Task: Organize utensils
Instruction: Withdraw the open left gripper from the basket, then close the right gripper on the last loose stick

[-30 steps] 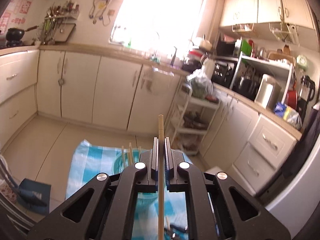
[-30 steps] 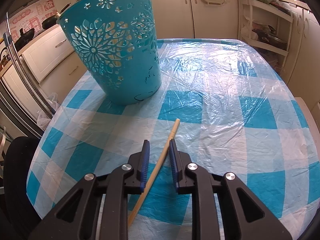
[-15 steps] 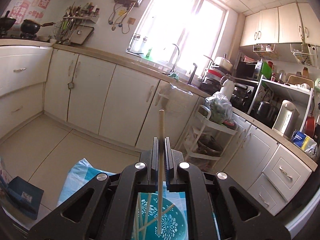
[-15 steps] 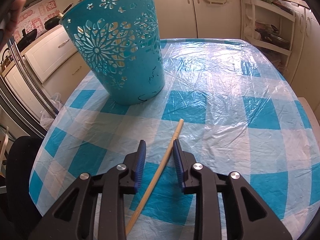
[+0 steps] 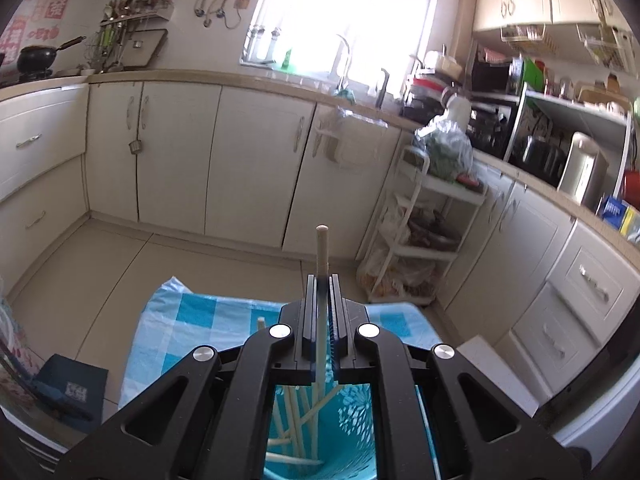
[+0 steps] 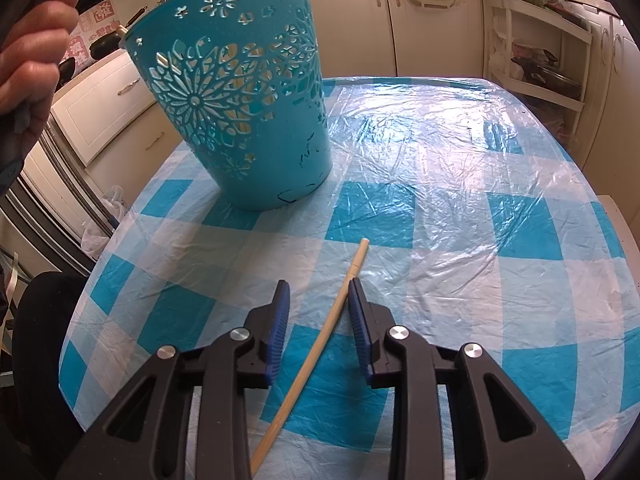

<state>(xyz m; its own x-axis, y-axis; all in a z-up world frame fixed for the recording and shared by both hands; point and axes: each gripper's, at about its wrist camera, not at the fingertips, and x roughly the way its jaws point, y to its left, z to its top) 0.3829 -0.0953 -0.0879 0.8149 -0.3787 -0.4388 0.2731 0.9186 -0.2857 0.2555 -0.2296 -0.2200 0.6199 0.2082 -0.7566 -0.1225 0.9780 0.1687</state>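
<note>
Two grippers sort chopsticks into a teal basket on a checked table.

On the left, a hand (image 6: 32,60) beside the basket (image 6: 240,92). The left gripper (image 5: 321,292) clamps an upright chopstick (image 5: 321,248) over the basket, above others inside. The right gripper (image 6: 316,300), its jaws just opening, straddles a loose chopstick (image 6: 320,344) lying on the table (image 6: 460,200), pads clear.

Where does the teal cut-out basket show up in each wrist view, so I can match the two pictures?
Left wrist: the teal basket sits at the bottom centre, seen from above behind the left tool, with chopsticks inside.
Right wrist: the basket stands upright at upper left on the table.
Shared landmark: the blue-and-white checked tablecloth under it.
</note>
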